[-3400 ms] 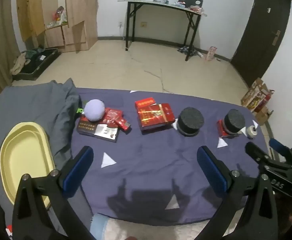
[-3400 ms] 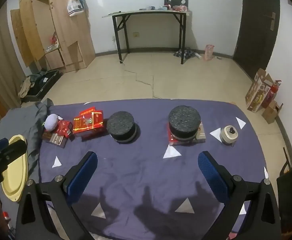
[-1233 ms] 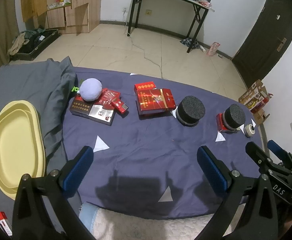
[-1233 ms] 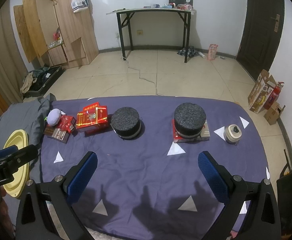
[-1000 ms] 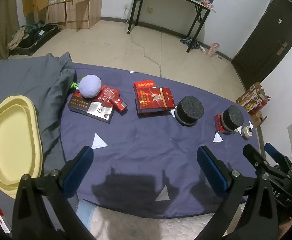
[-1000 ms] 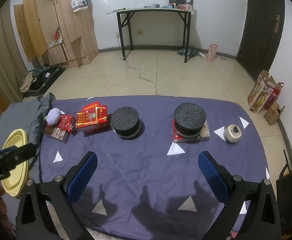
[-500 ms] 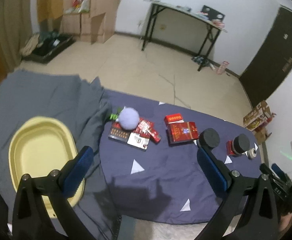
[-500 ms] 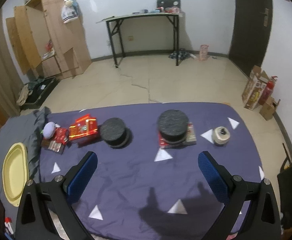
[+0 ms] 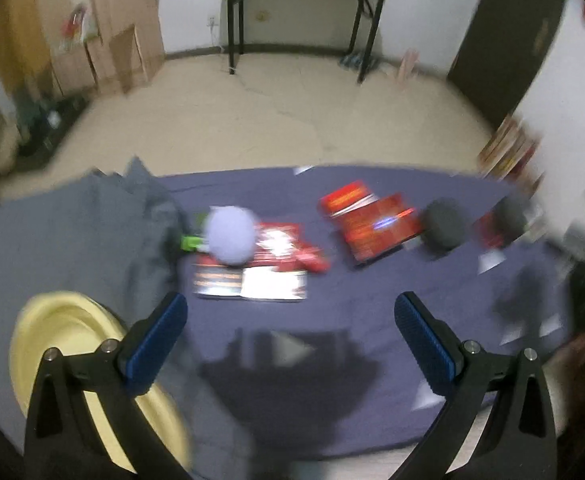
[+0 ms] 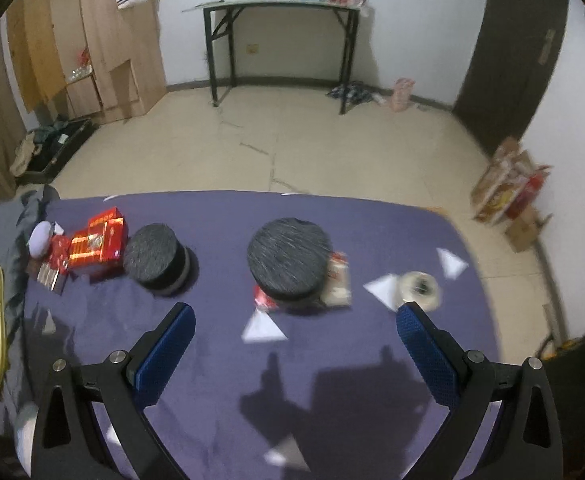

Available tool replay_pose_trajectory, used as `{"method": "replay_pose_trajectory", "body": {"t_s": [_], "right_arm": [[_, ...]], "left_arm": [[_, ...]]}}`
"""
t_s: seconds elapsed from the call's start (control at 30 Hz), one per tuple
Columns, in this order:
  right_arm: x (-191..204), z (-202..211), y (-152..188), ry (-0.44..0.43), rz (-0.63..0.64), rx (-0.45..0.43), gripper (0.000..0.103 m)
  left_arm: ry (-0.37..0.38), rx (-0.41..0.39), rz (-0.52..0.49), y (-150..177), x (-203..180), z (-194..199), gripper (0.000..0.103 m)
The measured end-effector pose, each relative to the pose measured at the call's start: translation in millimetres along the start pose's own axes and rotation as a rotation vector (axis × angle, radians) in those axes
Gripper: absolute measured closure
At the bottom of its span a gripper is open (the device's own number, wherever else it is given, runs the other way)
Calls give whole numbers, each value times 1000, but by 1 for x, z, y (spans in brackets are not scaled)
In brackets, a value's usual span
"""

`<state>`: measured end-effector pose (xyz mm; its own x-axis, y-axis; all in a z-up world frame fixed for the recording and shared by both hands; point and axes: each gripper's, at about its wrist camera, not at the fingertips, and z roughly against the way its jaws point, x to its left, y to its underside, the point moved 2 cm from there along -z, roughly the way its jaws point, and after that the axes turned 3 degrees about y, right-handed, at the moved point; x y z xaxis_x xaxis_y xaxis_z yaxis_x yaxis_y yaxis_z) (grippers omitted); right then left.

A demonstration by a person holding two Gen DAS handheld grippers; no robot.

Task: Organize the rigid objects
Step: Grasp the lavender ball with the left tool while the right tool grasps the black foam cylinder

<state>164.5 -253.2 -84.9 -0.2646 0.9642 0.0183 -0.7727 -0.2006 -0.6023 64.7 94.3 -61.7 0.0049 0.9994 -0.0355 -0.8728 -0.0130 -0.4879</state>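
While both your left tongs (image 9: 290, 322) and right tongs (image 10: 292, 334) hung spread and empty above the table (image 10: 372, 380), nothing was sorted: the red boxes (image 10: 98, 242), black cylinders (image 10: 290, 260) and lilac ball (image 9: 230, 234) lay scattered, the yellow tray (image 9: 52, 328) bare.

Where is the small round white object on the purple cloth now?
In the right wrist view, the small round white object sits on the purple cloth at its right side, just right of a white triangle and beyond the right gripper's right fingertip.
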Motion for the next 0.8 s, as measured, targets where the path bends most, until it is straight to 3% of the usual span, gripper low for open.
{"method": "replay_pose_trajectory", "body": {"t_s": [0.1,0.23,0.47,0.6,0.8], "right_arm": [[1,-30,-8,20,-1,17,0],[1,-54,-13,43,41,42,0],[-2,-77,-23,-18,-11,44,0],[-2,-85,-25,-28,9,54,0],[-6,-94,-23,-39,4,26,2]], "left_arm": [[-98,56,-51,6,10,-28,1],[-31,70,-40,5,16,-48,1],[-23,86,-18,-19,30,-80,20],[6,120,14,-22,31,-94,24],[-41,99,-22,-28,29,-102,24]]}}
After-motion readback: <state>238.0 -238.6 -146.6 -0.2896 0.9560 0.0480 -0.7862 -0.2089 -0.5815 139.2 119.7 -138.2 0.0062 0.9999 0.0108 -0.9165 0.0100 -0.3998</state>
